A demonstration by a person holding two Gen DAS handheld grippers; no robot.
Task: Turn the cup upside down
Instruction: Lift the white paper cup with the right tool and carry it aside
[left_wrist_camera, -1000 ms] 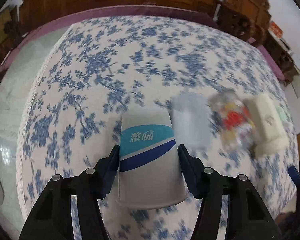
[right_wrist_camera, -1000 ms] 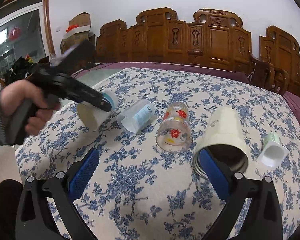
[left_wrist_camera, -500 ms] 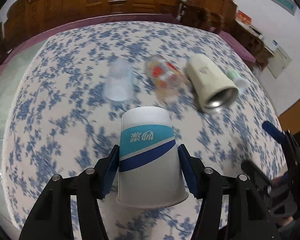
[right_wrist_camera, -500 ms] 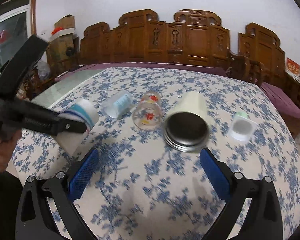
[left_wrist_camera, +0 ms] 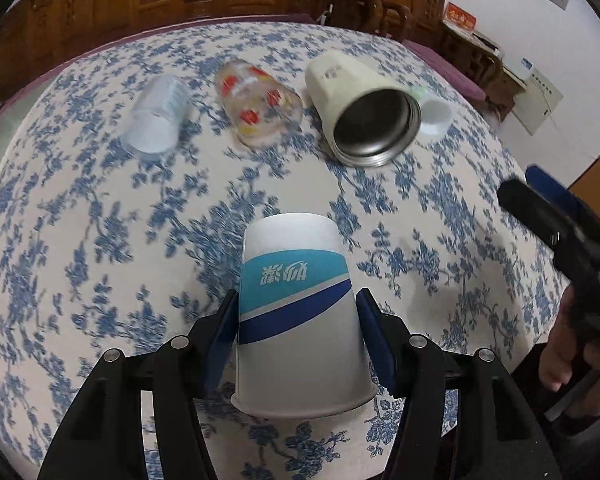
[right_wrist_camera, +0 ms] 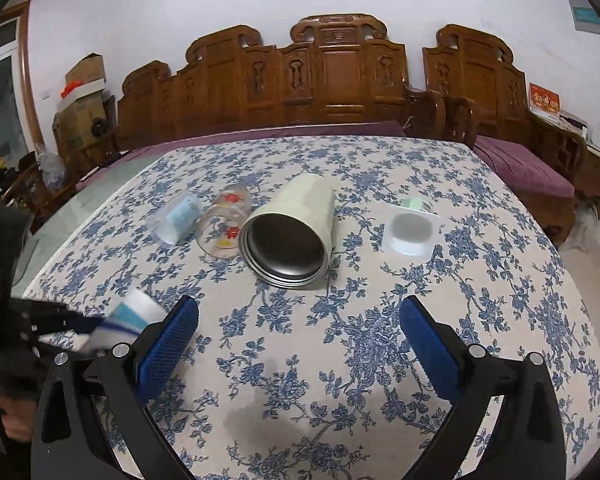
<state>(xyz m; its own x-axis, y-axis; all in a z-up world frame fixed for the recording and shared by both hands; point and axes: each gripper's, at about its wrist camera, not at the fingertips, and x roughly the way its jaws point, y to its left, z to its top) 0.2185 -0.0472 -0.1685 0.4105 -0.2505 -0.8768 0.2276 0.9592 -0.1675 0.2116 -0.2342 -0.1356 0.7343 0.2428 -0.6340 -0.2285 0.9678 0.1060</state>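
Note:
My left gripper (left_wrist_camera: 298, 304) is shut on a white paper cup (left_wrist_camera: 300, 312) with a teal and blue band. The cup is upside down, its rim toward the camera and its base pointing away, held above the flowered tablecloth (left_wrist_camera: 100, 220). The same cup (right_wrist_camera: 130, 316) shows blurred at the left edge of the right wrist view. My right gripper (right_wrist_camera: 298, 312) is open and empty above the near part of the table; it also shows at the right of the left wrist view (left_wrist_camera: 548, 216).
Lying on their sides across the table: a clear plastic cup (left_wrist_camera: 156, 116), a glass with red flowers (left_wrist_camera: 260, 104), a cream steel-lined tumbler (left_wrist_camera: 364, 112) and a small white cup (left_wrist_camera: 434, 114). Carved wooden benches (right_wrist_camera: 332, 80) stand behind the table.
My left gripper has swung right and pulled back with the paper cup, so the lying cups sit farther ahead. My right gripper has shifted right, toward the tumbler.

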